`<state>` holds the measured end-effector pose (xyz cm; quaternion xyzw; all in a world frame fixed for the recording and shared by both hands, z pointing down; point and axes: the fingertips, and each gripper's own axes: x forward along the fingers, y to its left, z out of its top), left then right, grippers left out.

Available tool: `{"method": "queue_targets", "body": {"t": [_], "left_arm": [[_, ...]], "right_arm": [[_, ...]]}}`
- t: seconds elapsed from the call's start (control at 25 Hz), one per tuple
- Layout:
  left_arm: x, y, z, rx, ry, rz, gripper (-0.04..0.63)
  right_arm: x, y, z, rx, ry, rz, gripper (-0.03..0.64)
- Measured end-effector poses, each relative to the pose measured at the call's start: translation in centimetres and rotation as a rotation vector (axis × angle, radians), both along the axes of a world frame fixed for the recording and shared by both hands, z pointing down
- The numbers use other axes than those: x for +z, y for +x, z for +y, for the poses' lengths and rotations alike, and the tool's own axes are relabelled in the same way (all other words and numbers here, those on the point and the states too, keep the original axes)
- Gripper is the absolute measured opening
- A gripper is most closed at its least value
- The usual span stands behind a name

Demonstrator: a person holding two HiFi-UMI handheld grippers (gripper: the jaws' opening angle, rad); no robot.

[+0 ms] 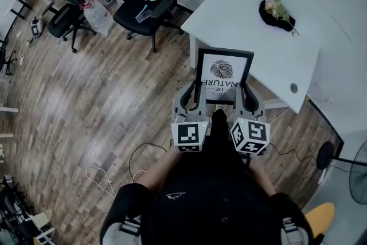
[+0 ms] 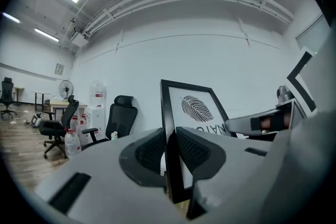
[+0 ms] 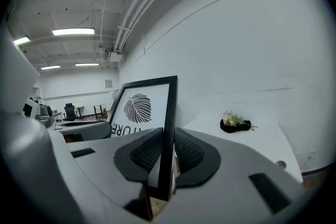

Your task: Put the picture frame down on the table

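Note:
A black picture frame (image 1: 222, 74) with a leaf print and the word NATURE is held in the air in front of the white table (image 1: 241, 20), its print facing up toward the head view. My left gripper (image 1: 196, 94) is shut on the frame's left side bar (image 2: 169, 128). My right gripper (image 1: 244, 96) is shut on the frame's right side bar (image 3: 169, 134). In both gripper views the frame (image 2: 191, 107) (image 3: 144, 105) stands upright between the dark ribbed pads (image 2: 152, 149) (image 3: 186, 152).
A small dark dish of flowers (image 1: 278, 13) lies on the table's far right part; a round cable hole (image 1: 293, 88) sits near its right corner. Black office chairs (image 1: 146, 0) stand on the wooden floor to the left. Cables (image 1: 109, 172) lie on the floor; a fan (image 1: 350, 166) is at right.

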<state>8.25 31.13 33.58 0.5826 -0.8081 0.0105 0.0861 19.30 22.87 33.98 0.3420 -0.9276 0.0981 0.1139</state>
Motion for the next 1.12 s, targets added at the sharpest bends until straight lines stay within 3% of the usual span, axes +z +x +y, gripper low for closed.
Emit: {"method": "queue_targets", "body": {"t": [0.56,1.12], "left_arm": [[-0.1,-5.9,-7.7,-0.123,-0.035,-0.026,0.074],[-1.8,-6.6,-19.6,-0.178,-0.010,-0.045,0.074]], "right_arm": [[0.0,-7.2,-9.2,-0.127,-0.029,-0.022,0.067],[-1.2,-8.5,-21.6,-0.175,-0.019,-0.047,0.066]]}}
